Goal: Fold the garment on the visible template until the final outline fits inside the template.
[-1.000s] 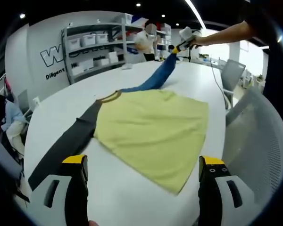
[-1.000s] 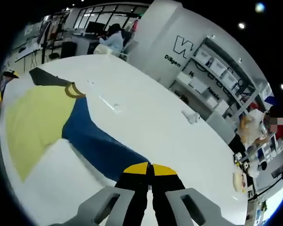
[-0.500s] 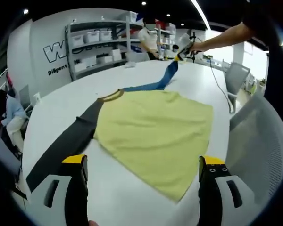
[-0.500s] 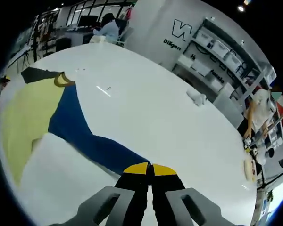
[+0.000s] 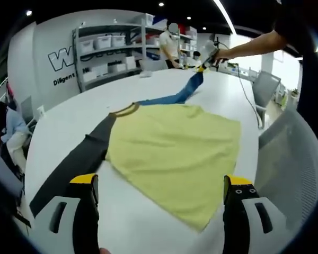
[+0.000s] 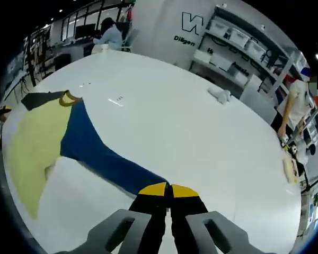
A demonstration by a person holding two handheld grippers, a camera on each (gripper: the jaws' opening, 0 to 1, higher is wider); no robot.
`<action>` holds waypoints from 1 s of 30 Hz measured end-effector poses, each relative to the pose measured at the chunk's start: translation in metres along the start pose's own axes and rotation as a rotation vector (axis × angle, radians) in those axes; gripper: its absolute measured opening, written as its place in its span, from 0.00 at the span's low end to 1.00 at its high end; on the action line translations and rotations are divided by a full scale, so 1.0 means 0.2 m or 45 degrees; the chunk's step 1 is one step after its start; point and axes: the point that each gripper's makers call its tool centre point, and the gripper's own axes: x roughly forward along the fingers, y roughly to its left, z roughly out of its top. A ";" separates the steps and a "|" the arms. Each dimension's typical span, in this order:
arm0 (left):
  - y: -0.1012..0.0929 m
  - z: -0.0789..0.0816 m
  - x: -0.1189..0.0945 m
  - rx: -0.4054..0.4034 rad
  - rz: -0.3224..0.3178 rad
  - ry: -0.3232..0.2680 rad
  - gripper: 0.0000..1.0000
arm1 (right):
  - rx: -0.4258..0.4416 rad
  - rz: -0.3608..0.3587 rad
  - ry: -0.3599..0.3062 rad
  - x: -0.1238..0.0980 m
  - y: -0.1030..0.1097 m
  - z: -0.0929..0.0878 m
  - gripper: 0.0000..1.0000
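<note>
1. Since the earlier frames the blue sleeve is pulled out longer and straighter from the shirt, and the right tool is further from the yellow body.
2. Right tool: its two jaws are closed together on the end of the blue sleeve; in the left gripper view it is seen far across the desk, held by a hand.
3. Left tool: its jaws stand wide apart and hold nothing; the near hem of the shirt lies between them, a little ahead.
4. I count one shirt, flat on the white desk, with one yellow body, one blue sleeve, one black sleeve and one brown collar.
5. Black sleeve runs toward the near left edge of the desk.
6. Much bare desk is open beyond the blue sleeve; a grey chair stands at the right side of the desk.
</note>
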 end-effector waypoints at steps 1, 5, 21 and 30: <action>0.00 0.00 0.00 -0.001 0.000 -0.003 0.97 | 0.000 0.003 0.009 0.00 0.01 -0.01 0.00; -0.05 0.01 0.04 0.016 -0.033 -0.006 0.96 | -0.021 0.007 0.051 0.03 0.04 -0.06 0.00; -0.43 -0.26 0.18 0.291 -0.339 0.202 0.75 | 0.014 0.011 0.048 0.02 0.07 -0.09 0.00; -0.54 -0.34 0.19 0.432 -0.436 0.272 0.44 | 0.019 0.010 0.048 0.01 0.07 -0.11 0.00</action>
